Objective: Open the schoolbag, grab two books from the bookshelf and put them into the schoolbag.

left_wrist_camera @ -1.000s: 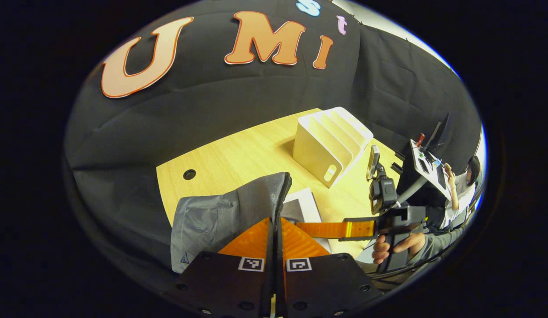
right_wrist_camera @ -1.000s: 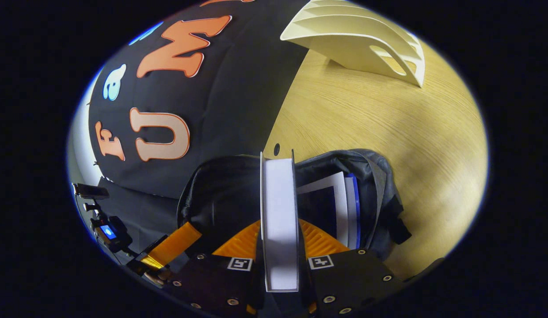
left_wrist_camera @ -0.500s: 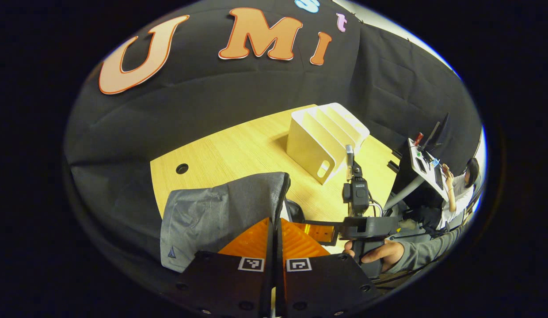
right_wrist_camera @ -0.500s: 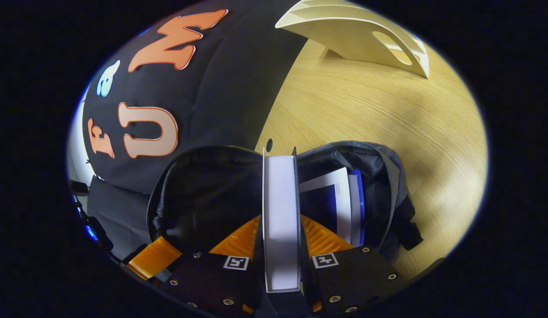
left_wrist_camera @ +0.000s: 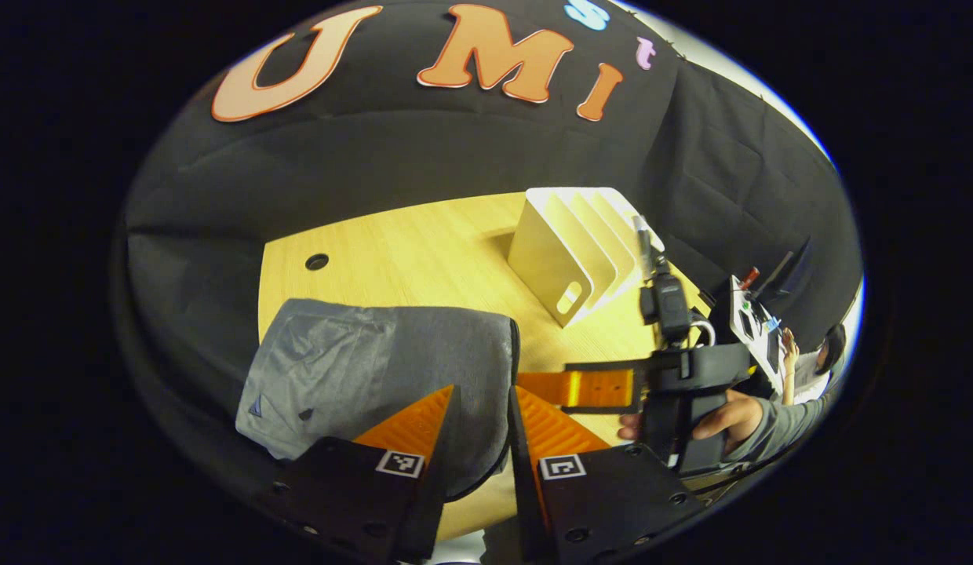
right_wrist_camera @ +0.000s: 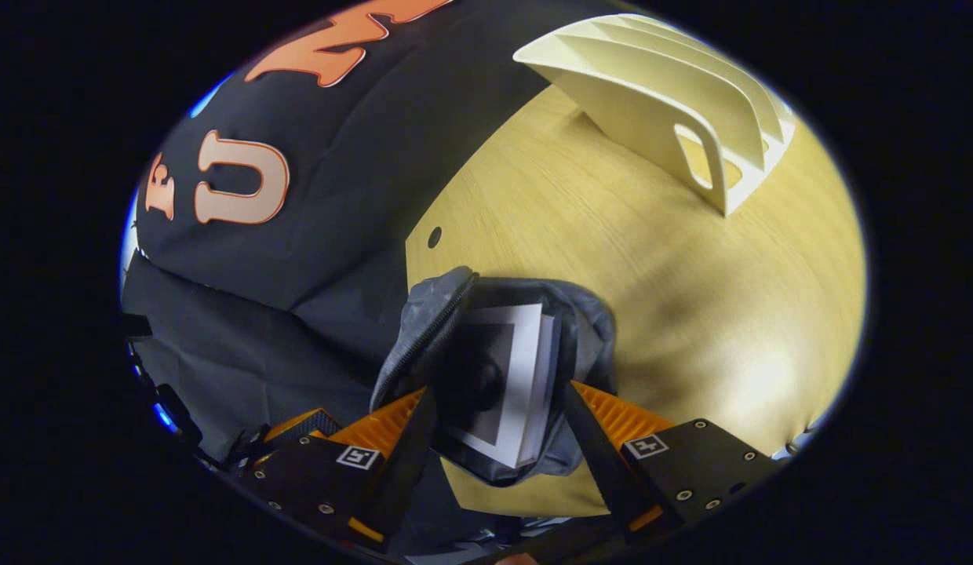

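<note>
The task looks almost finished, as far as the pictures allow to judge. In the right gripper view the grey schoolbag lies on the wooden table with its zipper mouth open, and inside it I see a white-edged book with a dark cover; page edges show at its right side, so a second book may lie under it, but I cannot tell this for sure. The white bookshelf stands well apart from the bag, farther back on the table, and its slots appear empty in both views. The right gripper is above the bag mouth with its fingers spread wide, and it holds nothing. In the left gripper view the left gripper also has its fingers apart, with the grey cloth of the bag between and beyond them, but they do not press on it. The same view shows the other gripper farther off at the right, held in a hand with a grey sleeve. If both books are really inside, I judge that only the drawing back of both grippers is left, since the task does not ask to close the bag.
</note>
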A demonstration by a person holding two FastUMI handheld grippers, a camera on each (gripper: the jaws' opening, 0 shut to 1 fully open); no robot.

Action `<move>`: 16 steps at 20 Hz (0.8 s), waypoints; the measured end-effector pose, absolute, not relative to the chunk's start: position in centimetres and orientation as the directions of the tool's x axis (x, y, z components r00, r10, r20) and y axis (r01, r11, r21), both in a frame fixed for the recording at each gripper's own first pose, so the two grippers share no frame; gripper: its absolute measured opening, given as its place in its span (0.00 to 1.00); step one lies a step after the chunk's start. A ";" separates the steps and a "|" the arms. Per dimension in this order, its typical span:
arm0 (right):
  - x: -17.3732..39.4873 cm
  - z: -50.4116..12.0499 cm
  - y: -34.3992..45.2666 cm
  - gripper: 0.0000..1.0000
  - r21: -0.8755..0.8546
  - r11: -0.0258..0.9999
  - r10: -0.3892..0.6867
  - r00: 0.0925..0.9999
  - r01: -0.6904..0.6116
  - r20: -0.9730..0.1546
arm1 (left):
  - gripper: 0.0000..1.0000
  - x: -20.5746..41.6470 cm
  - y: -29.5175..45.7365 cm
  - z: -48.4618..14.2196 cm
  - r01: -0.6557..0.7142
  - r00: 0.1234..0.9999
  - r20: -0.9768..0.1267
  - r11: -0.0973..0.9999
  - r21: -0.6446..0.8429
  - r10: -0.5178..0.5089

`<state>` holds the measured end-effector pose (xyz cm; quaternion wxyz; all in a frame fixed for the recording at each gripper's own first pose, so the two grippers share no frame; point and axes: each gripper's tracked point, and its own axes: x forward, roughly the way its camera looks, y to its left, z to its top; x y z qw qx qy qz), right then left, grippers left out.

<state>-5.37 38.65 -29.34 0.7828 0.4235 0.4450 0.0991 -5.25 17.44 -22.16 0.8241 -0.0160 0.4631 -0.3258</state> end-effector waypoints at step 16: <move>-2.3 -19.2 16.3 0.98 0.472 0.880 0.320 0.792 -0.046 -0.520 | 0.96 -4.9 4.9 -15.6 0.457 0.592 -0.599 0.837 -0.302 -0.539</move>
